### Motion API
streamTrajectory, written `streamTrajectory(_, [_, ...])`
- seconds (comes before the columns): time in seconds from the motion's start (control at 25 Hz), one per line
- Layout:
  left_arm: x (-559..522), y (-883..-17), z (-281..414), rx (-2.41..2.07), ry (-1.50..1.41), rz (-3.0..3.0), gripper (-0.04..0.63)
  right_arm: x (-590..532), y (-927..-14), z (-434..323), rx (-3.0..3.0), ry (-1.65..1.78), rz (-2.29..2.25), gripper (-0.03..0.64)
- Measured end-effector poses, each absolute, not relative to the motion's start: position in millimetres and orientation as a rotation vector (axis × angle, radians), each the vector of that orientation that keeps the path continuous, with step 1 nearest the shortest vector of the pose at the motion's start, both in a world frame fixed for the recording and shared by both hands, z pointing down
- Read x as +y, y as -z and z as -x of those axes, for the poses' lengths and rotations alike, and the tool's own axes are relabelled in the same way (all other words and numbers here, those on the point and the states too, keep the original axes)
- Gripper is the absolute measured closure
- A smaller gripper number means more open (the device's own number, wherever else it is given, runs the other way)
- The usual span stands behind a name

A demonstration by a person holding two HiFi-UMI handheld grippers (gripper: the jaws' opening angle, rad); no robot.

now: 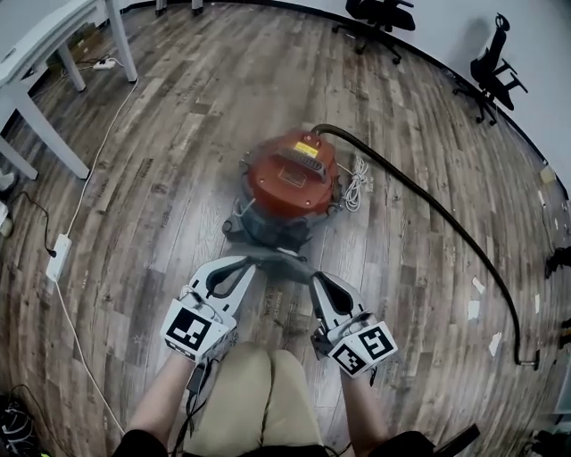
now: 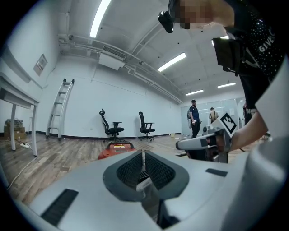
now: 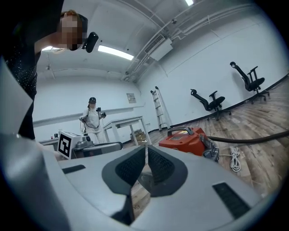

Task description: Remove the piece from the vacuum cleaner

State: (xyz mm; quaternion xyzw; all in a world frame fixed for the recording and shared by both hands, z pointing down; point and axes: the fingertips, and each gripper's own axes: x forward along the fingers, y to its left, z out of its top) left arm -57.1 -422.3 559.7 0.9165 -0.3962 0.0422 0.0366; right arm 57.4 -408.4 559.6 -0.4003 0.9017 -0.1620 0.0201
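Observation:
A red canister vacuum cleaner (image 1: 291, 178) stands on the wooden floor, with its grey lower part (image 1: 268, 234) towards me. A black hose (image 1: 428, 201) leaves its top and curves away to the right. A coiled white cord (image 1: 357, 183) lies beside it. My left gripper (image 1: 250, 261) hovers just in front of the grey part, shut and holding nothing. My right gripper (image 1: 314, 278) is beside it on the right, also shut and empty. The left gripper view shows the pads (image 2: 135, 167) together and the vacuum cleaner (image 2: 115, 151) ahead. The right gripper view shows the vacuum cleaner (image 3: 187, 140) ahead to the right.
A white table (image 1: 53, 54) stands at the far left, with a power strip (image 1: 58, 257) and cable on the floor below. Office chairs (image 1: 379, 18) (image 1: 495, 67) stand along the far wall. Paper scraps (image 1: 473, 308) lie at the right. My knees (image 1: 259, 393) are below the grippers.

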Motion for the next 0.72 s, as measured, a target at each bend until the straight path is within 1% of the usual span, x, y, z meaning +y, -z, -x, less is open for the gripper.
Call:
streamTrajectory(0.08, [-429, -580, 59, -1.256, -0.145, -2.846, 0.583, -413, -577, -59, 2.797, 0.436, 1.25, 0.603])
streamTrajectory(0.12, [-433, -587, 60, -1.272, -0.143, -2.861, 0.568, -414, -586, -61, 2.799, 0.399, 1.262, 0.603])
streamTrajectory(0.16, [-437, -594, 61, -1.287, -0.139, -2.871, 0.525, -415, -594, -63, 2.802, 0.365, 1.275, 0.601])
streamTrajectory(0.2, [-441, -600, 62, -1.302, -0.136, -2.877, 0.488, -416, -602, -65, 2.803, 0.34, 1.285, 0.577])
streamTrajectory(0.24, [-445, -605, 64, -1.318, -0.132, -2.882, 0.461, -417, -608, -67, 2.799, 0.32, 1.296, 0.538])
streamTrajectory(0.28, [-447, -610, 66, -1.331, -0.124, -2.889, 0.446, -417, -612, -70, 2.792, 0.297, 1.31, 0.515])
streamTrajectory(0.4, [-451, -623, 70, -1.352, -0.103, -2.912, 0.363, -418, -619, -86, 2.768, 0.169, 1.407, 0.443])
streamTrajectory(0.52, [-449, -636, 77, -1.342, -0.104, -2.9, 0.345, -415, -626, -106, 2.729, 0.103, 1.498, 0.391])
streamTrajectory(0.72, [-451, -662, 89, -1.322, -0.157, -2.847, 0.345, -410, -653, -117, 2.771, 0.173, 1.509, 0.38])
